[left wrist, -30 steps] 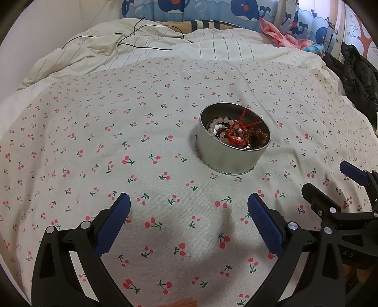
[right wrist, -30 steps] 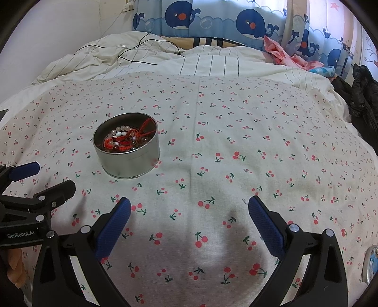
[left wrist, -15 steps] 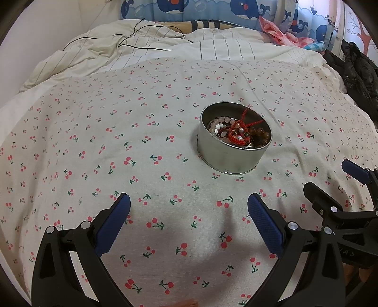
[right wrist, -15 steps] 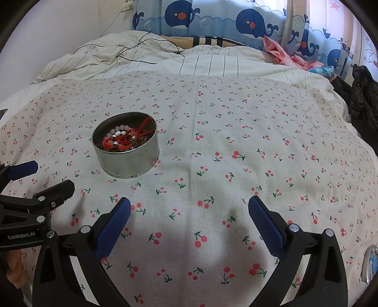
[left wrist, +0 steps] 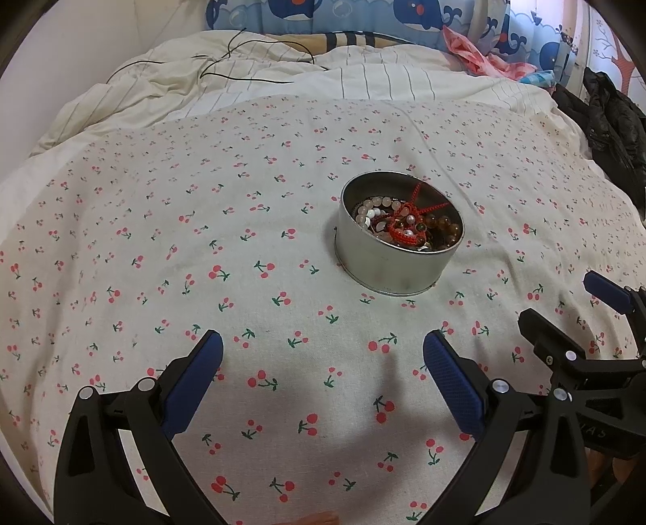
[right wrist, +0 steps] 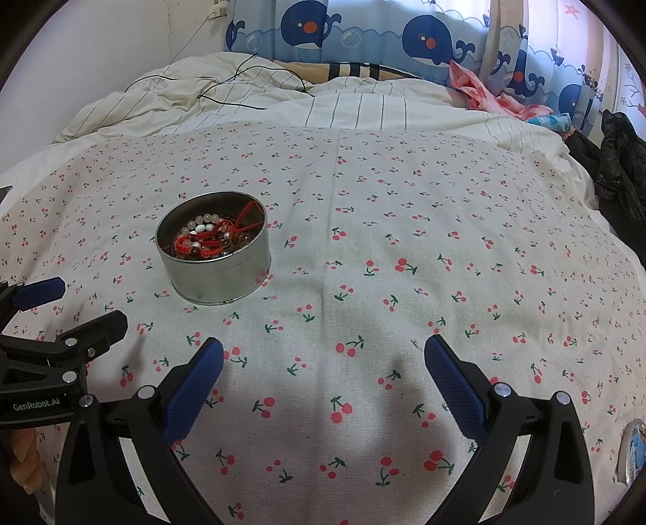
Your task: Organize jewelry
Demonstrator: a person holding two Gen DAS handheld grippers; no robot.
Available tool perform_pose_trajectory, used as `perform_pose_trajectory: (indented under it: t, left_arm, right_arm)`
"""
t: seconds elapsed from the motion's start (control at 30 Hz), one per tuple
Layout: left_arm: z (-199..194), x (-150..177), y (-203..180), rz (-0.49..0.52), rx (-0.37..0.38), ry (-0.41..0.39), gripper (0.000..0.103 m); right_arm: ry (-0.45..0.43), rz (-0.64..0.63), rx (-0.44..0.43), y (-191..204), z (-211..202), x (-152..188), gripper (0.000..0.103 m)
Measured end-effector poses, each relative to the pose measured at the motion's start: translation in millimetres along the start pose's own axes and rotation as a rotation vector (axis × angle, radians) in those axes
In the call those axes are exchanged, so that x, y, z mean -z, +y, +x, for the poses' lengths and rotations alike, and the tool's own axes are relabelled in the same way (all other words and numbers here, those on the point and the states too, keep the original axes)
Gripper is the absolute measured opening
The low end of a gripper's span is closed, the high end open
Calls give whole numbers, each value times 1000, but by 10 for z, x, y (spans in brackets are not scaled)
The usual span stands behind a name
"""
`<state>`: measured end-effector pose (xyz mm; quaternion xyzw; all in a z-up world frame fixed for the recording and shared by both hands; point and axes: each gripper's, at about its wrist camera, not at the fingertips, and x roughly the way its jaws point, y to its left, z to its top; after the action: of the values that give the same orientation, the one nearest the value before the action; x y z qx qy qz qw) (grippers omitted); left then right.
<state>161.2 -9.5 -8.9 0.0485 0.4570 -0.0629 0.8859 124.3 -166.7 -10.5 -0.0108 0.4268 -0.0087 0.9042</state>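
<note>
A round silver tin [left wrist: 397,268] stands on the cherry-print cloth [left wrist: 202,250]. It holds bead bracelets and a red cord bracelet [left wrist: 403,232]. The tin also shows in the right wrist view [right wrist: 218,274], with the jewelry [right wrist: 210,238] inside. My left gripper [left wrist: 323,355] is open and empty, low over the cloth, short of the tin. My right gripper [right wrist: 323,359] is open and empty, to the right of the tin. Each gripper shows at the edge of the other's view: the right one [left wrist: 573,323] and the left one [right wrist: 68,307].
A striped white duvet [right wrist: 363,105] with a black cable [right wrist: 226,80] lies behind the cloth. Whale-print curtains [right wrist: 363,36] hang at the back. Pink clothing [right wrist: 484,93] and a dark jacket [right wrist: 621,169] lie at the far right. A round lid [right wrist: 632,448] sits at the right edge.
Both grippers have drifted slightly; the tin sits a little lower in each view. Nothing was grasped or let go.
</note>
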Motion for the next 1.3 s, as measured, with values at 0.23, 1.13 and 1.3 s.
perform_pose_trajectory:
  t: [0.23, 1.13, 1.3]
  left_arm:
    - [4, -2, -6, -1, -1, 1, 96]
    - [28, 7, 10, -1, -5, 13, 96]
    - [36, 5, 12, -5, -3, 18, 96]
  right_arm:
    - [0, -1, 1, 1, 0, 1, 95]
    - [1, 0, 0, 2, 1, -2, 95]
    - [2, 0, 1, 4, -5, 2, 95]
